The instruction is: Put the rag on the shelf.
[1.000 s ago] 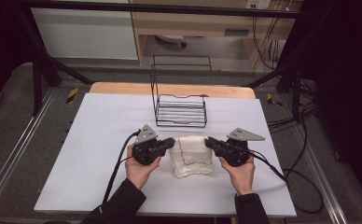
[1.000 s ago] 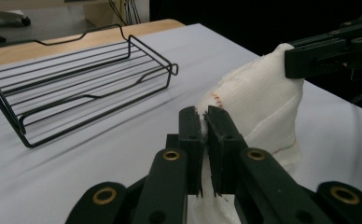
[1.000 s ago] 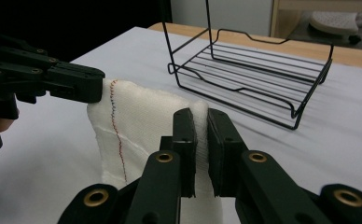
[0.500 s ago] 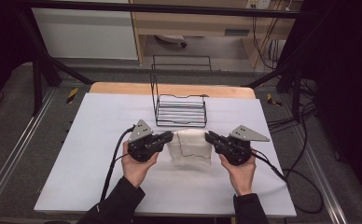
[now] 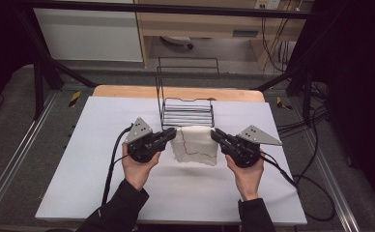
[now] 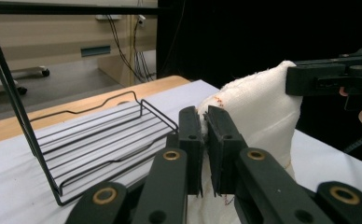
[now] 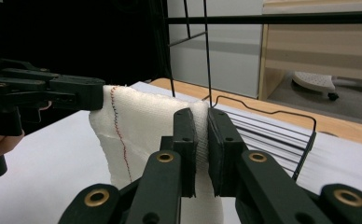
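A folded white cloth (image 5: 195, 144) with a thin dark stitched line hangs between my two grippers above the white table. My left gripper (image 5: 172, 134) is shut on the cloth's left top corner. My right gripper (image 5: 215, 135) is shut on its right top corner. In the left gripper view the jaws (image 6: 205, 126) pinch the cloth (image 6: 258, 112) and the other gripper (image 6: 328, 79) holds its far end. In the right gripper view the jaws (image 7: 201, 126) clamp the cloth (image 7: 137, 130), and the left gripper (image 7: 44, 91) grips the far corner.
A black wire rack (image 5: 186, 110) with a tall back frame stands just beyond the cloth, near the table's wooden far edge (image 5: 127, 92). White table cover (image 5: 79, 183) spreads wide on both sides. Cables trail from both grippers; a metal frame surrounds the table.
Both grippers have risen with the cloth, lifting it off the table so that it hangs stretched between them, a little nearer the wire rack.
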The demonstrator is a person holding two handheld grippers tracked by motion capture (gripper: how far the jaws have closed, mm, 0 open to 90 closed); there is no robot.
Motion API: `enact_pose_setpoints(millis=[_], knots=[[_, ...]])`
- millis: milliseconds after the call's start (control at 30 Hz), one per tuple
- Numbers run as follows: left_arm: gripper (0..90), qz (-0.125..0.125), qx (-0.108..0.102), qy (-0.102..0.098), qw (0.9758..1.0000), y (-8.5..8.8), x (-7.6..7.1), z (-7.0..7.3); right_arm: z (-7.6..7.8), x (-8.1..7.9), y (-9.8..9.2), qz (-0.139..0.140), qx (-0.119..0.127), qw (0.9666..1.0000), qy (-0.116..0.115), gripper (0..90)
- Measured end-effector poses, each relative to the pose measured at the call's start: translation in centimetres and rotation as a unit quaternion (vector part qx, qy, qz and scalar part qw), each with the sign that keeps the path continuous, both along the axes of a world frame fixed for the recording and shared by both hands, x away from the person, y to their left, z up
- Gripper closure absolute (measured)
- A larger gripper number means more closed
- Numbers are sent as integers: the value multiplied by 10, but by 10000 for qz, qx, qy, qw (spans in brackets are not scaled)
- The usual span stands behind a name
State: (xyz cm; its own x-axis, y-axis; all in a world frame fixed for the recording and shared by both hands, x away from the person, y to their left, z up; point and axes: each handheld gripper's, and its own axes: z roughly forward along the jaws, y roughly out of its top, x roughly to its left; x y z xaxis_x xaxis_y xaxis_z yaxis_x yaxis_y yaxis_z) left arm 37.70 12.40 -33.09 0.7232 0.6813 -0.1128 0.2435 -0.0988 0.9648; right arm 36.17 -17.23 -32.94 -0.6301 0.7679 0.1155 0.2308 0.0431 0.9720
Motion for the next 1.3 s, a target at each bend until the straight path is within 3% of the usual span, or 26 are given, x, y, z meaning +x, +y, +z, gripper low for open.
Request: enact_pose_setpoints(millis=[433,1300], knots=[[847,84,-254,-270,9993,4,2,20,21,2,6,-90,160,9993,-338,828],[848,248,-465,-729,9959,13,13,63,56,12,18,-241,365,9957,-815,829]])
